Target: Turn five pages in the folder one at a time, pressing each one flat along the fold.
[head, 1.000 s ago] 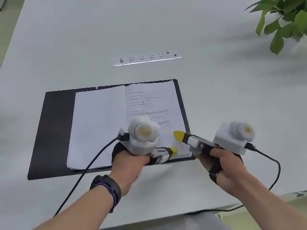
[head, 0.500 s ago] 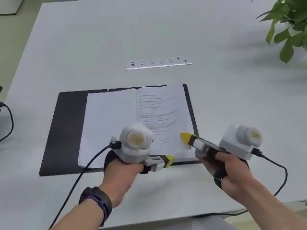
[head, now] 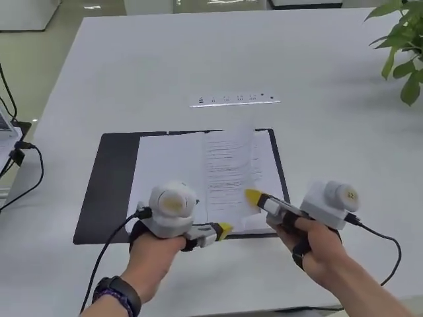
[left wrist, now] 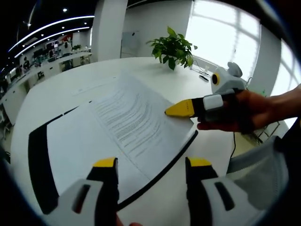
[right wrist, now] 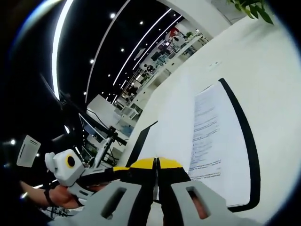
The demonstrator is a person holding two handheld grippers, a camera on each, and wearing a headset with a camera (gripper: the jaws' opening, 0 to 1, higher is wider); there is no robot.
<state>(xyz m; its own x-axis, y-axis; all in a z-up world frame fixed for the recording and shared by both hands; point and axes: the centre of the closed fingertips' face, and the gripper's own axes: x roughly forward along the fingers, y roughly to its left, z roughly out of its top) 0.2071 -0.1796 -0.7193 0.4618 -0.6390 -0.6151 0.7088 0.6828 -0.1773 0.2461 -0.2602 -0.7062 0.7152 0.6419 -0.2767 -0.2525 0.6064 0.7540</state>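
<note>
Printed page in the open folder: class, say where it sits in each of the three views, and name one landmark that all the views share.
Head view: the printed page lies at centre, on the right half of the black folder.
Left gripper view: the printed page is at centre, slanting down to the right.
Right gripper view: the printed page is right of centre, running upward.
Shared landmark: the potted plant.

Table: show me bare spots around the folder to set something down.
Widest bare table lies beyond the socket strip, and right of the folder up to the plant. A narrower strip runs left of the folder, toward cables at the edge. Crowded: the near edge, where the left gripper and right gripper sit at the folder's lower right corner.
</note>
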